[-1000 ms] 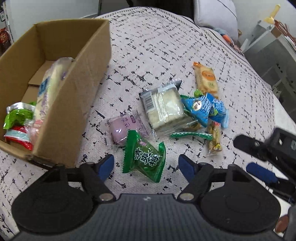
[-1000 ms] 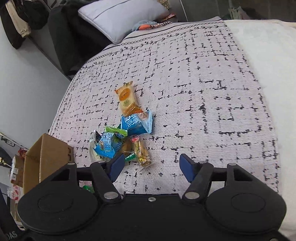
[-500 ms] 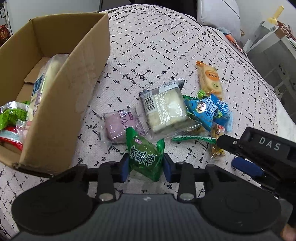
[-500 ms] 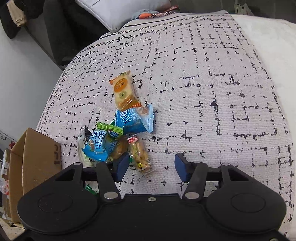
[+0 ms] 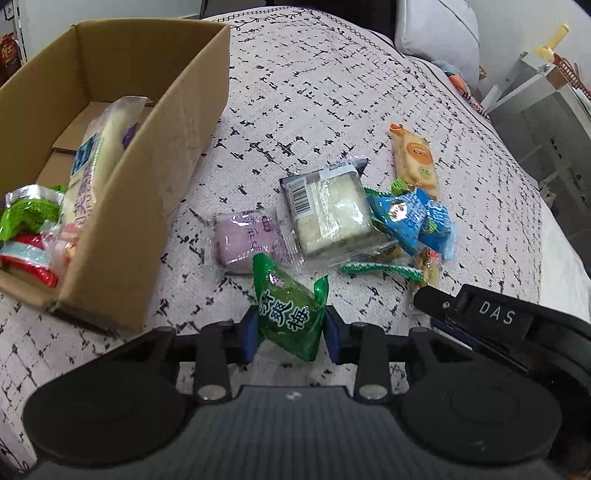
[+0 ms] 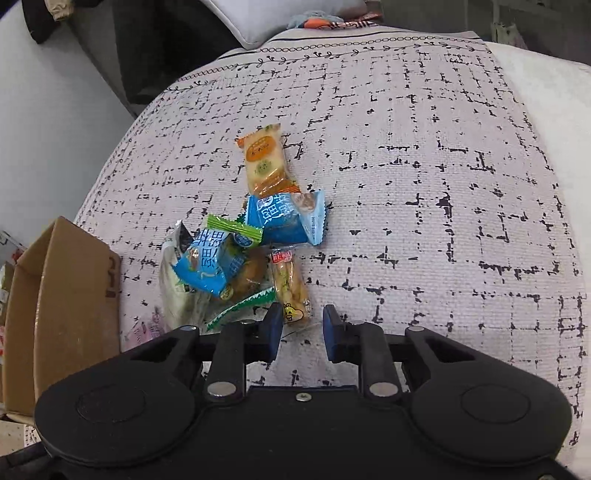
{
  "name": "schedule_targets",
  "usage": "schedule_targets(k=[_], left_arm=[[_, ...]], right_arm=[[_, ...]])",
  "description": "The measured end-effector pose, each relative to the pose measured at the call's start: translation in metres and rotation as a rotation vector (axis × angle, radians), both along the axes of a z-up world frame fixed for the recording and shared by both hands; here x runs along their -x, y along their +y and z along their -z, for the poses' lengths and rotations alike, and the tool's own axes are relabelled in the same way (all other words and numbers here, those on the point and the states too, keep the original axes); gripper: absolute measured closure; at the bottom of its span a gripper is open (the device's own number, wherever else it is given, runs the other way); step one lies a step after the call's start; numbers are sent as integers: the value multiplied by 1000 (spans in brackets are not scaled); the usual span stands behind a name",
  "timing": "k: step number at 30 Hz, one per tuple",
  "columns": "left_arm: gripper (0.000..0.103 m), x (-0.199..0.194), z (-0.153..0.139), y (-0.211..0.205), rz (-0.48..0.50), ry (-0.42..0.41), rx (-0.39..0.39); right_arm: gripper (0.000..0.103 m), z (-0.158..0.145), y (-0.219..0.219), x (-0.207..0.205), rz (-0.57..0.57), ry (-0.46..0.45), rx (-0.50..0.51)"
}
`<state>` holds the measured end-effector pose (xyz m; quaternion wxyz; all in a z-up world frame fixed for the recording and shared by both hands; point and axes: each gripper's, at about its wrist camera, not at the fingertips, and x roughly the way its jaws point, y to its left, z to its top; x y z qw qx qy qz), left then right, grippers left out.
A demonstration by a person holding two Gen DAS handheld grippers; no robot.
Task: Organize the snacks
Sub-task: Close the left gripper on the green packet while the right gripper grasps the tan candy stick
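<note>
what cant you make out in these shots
- Cardboard box floor: left wrist view, near wall and the packets inside hide it.
- Brown snack: right wrist view, blue packet overlaps it, wrapper text unreadable.
- Purple packet: right wrist view, only a corner shows past the right gripper body.
- Green packet lower end: left wrist view, hidden behind the left gripper.

Cardboard box [image 5: 147, 206] at left on the bedspread [image 5: 314, 110], several packets inside. Snack pile [image 5: 369, 221] to its right, well apart. Green packet [image 5: 288, 314] nearest, just in front of the pile. Pillow [image 5: 436, 33] far behind.
</note>
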<state>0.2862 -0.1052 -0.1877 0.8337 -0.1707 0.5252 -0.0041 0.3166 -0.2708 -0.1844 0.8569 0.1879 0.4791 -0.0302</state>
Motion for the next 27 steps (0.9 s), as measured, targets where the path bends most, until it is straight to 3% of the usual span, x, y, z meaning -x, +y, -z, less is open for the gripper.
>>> schedule_targets(k=[9,17,18,27], left_arm=[[68,25,-21,6,18,-45,29],[68,42,-51,14,34,-93,36],[68,44,-54,16,34,-99,38],[68,62,-79,36,25,-147,54]], right_arm=[[84,-23,7,29,-17,-46,36],[85,-39,12,55,41,-75,104],[97,-40,13,57,44,-77,110],[97,-54,25,73,31,-119,132]])
